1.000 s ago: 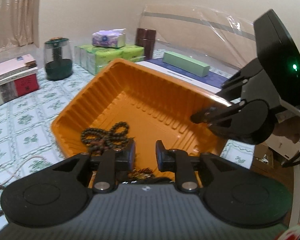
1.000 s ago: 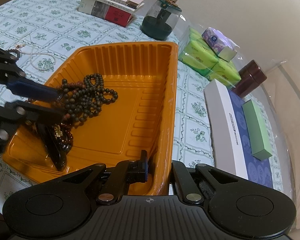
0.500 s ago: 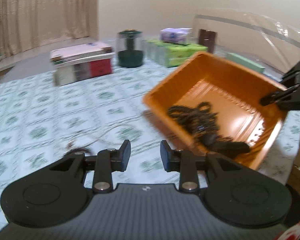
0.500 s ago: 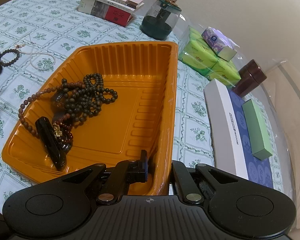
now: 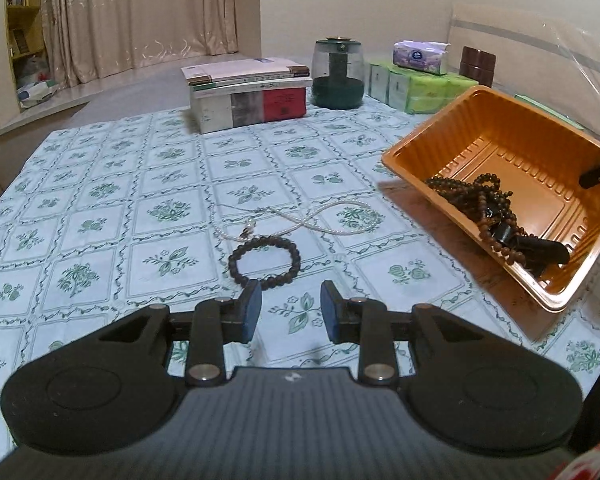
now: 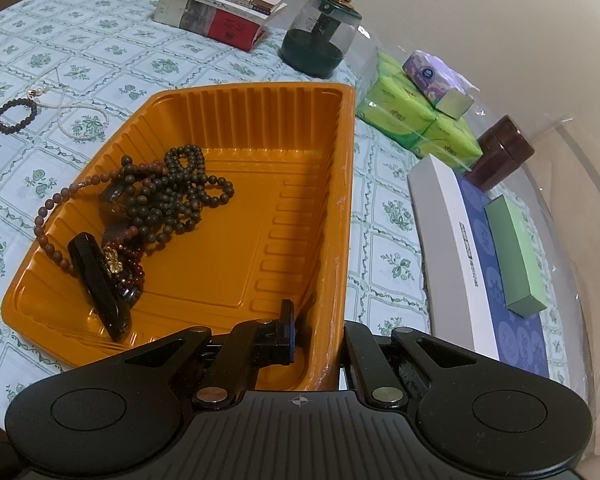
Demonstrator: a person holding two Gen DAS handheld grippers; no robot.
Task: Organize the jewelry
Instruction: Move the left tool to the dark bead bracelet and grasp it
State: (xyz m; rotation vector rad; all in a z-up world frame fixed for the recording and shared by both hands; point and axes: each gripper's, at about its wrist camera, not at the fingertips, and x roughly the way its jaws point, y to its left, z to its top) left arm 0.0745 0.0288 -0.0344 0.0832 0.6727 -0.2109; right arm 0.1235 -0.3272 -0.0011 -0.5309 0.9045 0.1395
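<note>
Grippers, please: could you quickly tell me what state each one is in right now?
Left gripper: open, holding nothing.
Right gripper: closed on the orange tray wall.

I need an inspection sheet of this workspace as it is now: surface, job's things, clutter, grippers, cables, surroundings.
Surface: table under a green floral cloth.
Job's things: orange tray with a pile of dark beads; dark bracelet and pearl necklace on the cloth.
Clutter: books, glass jar, tissue packs, boxes.
Grippers: left gripper open, empty; right gripper shut on the tray wall.
Cables: nothing seen.
Surroundings: curtain, shelf.
</note>
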